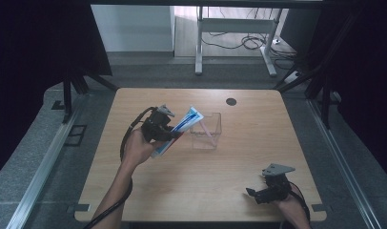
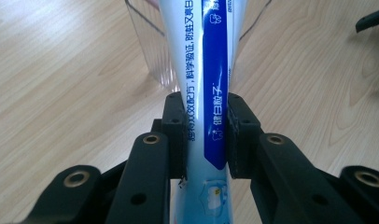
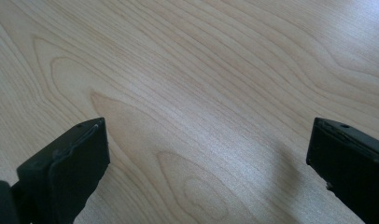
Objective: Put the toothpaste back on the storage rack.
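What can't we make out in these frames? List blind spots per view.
- Toothpaste tube, left gripper view: both ends cut off by the top and bottom edges; the brand name is not readable.
- Clear container, high view: the thin pink item inside is too small to identify; in the left gripper view the tube hides most of it.
- Left tongs: pad contact faces hidden by the tube.
- Right tongs, right gripper view: the jaws run off the bottom edge.

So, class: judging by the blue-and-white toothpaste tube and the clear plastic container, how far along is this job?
Done: the left gripper has shut on the blue-and-white toothpaste tube and lifted it off the wooden table. In hand: the tube is tilted, its upper end at the rim of the clear plastic container, which already holds a thin pink stick. Left: probably lowering it in and letting go. The right gripper rests open, empty.
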